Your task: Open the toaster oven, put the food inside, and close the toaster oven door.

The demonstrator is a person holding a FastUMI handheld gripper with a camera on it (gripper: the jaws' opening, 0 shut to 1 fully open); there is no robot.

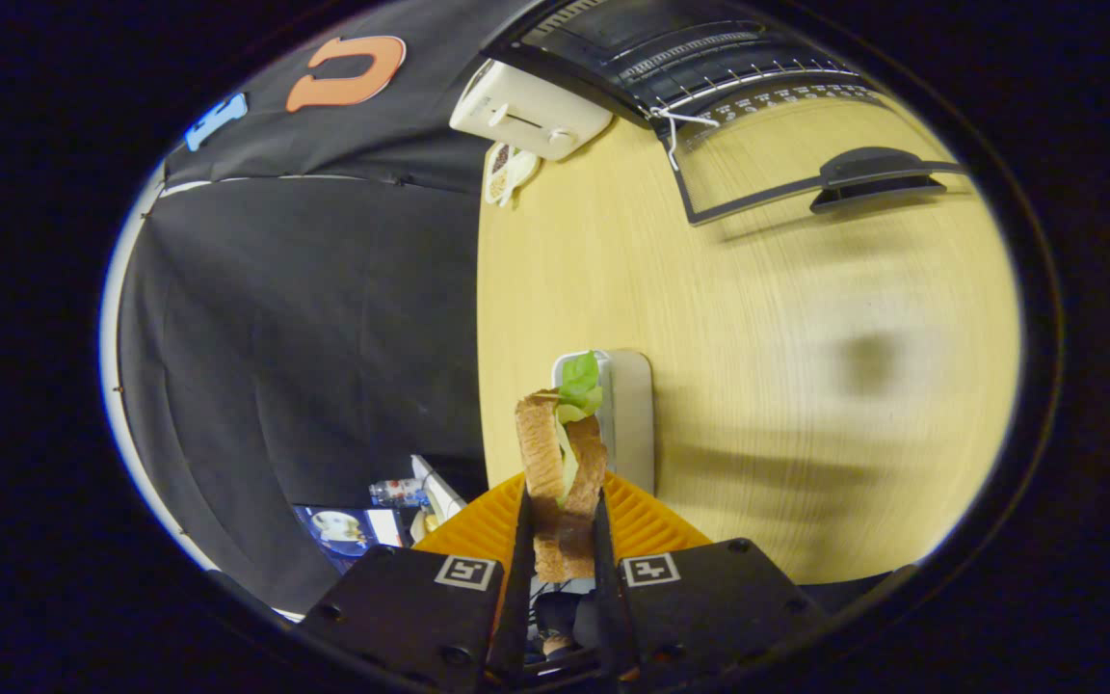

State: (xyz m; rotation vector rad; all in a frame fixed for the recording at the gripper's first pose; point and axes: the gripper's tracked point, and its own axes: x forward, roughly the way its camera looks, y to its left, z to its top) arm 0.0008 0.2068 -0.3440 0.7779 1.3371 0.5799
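My gripper (562, 516) is shut on a sandwich (560, 463) of two toasted bread slices with green lettuce sticking out at the far end. Both fingers press on its sides, and it hangs above the wooden table (806, 386). Far beyond the fingers stands the toaster oven (690, 58) with its glass door (786, 154) folded down flat onto the table, its dark handle (878, 178) at the outer edge. A wire rack shows inside the oven cavity.
A white tray (627, 414) lies on the table just behind the sandwich, and an orange ribbed plate (651, 525) sits under the fingers. A white pop-up toaster (528, 111) and a small dish (509, 173) stand beside the oven. The table's edge runs along the booth's black cloth.
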